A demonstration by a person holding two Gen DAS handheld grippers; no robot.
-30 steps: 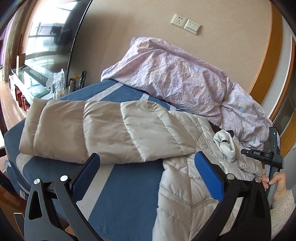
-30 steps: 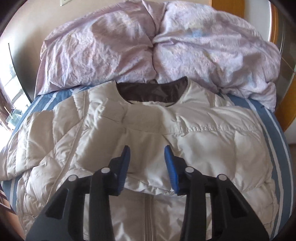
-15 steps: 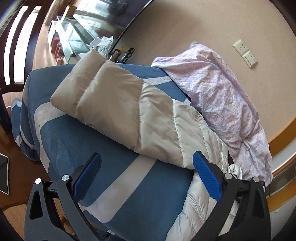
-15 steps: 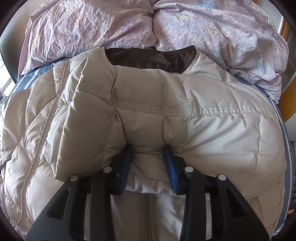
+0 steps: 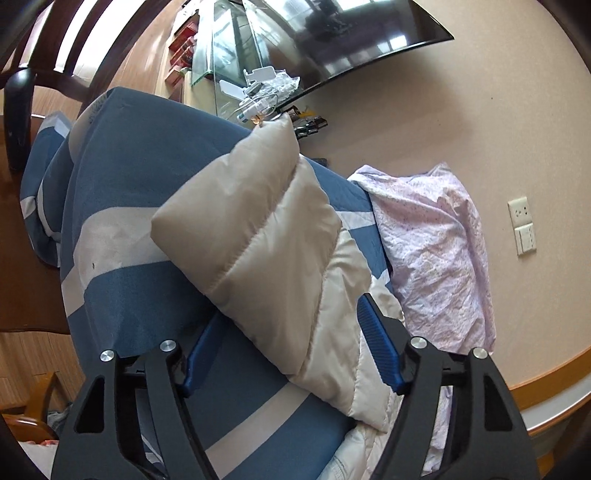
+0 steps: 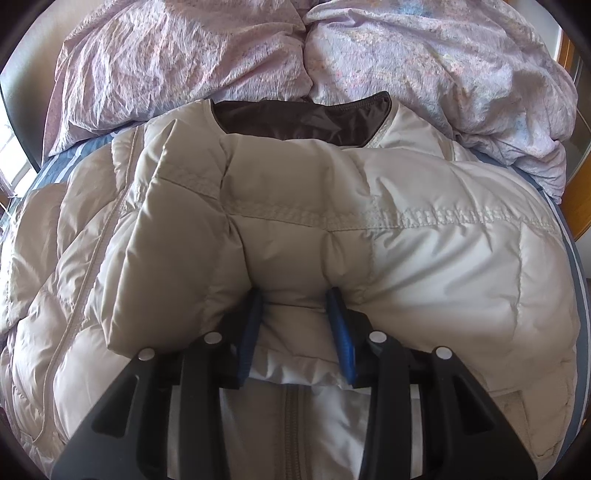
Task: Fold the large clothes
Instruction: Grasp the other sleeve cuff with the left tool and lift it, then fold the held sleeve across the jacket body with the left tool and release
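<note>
A beige quilted down jacket [image 6: 424, 266] lies on the blue-and-white striped bed [image 5: 122, 280], its dark brown collar lining [image 6: 303, 122] facing the far end. My right gripper [image 6: 295, 314] presses into a folded-over sleeve on the jacket's chest, its blue pads [image 6: 341, 332] partly closed around a fold of it. My left gripper [image 5: 291, 347] is open, its jaws straddling the outstretched sleeve [image 5: 258, 236] without squeezing it.
A crumpled lilac duvet [image 6: 258, 55] is piled at the head of the bed, also in the left wrist view [image 5: 436, 251]. A glass cabinet with clutter [image 5: 236, 62] and a dark TV screen [image 5: 354, 29] stand beyond the bed. Wood floor lies left.
My left gripper has rolled and moved in over the outstretched sleeve. My right gripper has pushed forward into the folded sleeve, which now bulges around its pads.
</note>
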